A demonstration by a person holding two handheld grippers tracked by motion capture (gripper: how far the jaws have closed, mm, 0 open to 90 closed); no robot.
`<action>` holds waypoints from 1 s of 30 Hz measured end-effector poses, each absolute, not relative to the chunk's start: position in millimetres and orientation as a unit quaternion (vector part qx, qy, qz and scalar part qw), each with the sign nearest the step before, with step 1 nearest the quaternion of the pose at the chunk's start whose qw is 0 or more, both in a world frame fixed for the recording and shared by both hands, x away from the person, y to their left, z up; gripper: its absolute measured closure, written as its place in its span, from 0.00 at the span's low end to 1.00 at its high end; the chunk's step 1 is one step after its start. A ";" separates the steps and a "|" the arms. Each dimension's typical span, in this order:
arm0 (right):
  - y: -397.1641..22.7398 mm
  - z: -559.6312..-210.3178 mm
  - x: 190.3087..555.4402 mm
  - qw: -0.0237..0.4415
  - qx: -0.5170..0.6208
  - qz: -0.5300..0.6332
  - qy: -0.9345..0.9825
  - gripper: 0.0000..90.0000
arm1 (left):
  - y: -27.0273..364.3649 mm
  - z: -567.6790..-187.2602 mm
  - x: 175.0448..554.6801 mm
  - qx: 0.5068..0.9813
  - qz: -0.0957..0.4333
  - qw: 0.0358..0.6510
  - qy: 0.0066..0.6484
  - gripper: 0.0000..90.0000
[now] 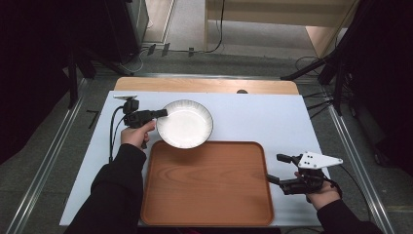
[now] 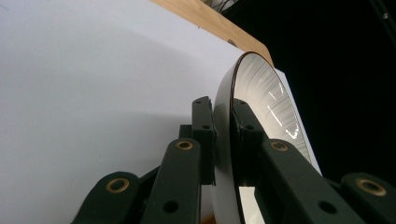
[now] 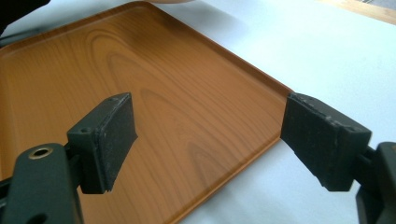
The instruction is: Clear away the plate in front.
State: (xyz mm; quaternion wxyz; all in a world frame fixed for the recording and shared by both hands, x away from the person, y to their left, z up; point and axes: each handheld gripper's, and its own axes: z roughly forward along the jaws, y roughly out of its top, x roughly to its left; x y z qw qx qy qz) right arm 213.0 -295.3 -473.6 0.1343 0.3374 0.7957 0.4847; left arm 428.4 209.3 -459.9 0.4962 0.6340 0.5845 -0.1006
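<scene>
Right, table (image 1: 272, 117) has a white top with a bare wood strip along its far edge. Wooden tray (image 1: 207, 185) sits on the near half of it, nothing on it. White bowl (image 1: 184, 123) with a dark rim is just beyond the tray's far-left corner, its near edge overlapping the tray's far rim in the high view; can't tell if it rests on the table or is lifted. Left gripper (image 1: 163, 113) comes at the bowl from the left of the tray's far-left corner, jaws clenched on the bowl's left rim, one pad inside the wall, one outside, as the left gripper view shows (image 2: 223, 135). Right gripper (image 1: 276, 168) sits just off the tray's right edge, pointing toward the tray, jaws spread wide and released.
</scene>
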 end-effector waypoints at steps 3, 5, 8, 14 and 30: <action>-295.5 -473.7 213.0 0.135 0.340 0.483 0.796 0.21 | 210.3 -461.6 422.8 0.632 -0.103 0.499 0.584 0.92; -296.3 -474.0 213.3 0.135 0.342 0.484 0.794 0.21 | 212.3 -463.6 417.6 0.634 -0.108 0.500 0.580 0.92; -295.5 -474.0 213.3 0.133 0.340 0.485 0.795 0.21 | 214.5 -465.8 413.6 0.640 -0.111 0.494 0.577 0.92; -296.1 -474.3 213.3 0.131 0.342 0.485 0.794 0.21 | 218.2 -467.3 404.9 0.643 -0.112 0.497 0.572 0.92; -294.8 -474.9 213.4 0.126 0.339 0.480 0.799 0.21 | 226.8 -472.7 378.8 0.642 -0.118 0.503 0.566 0.91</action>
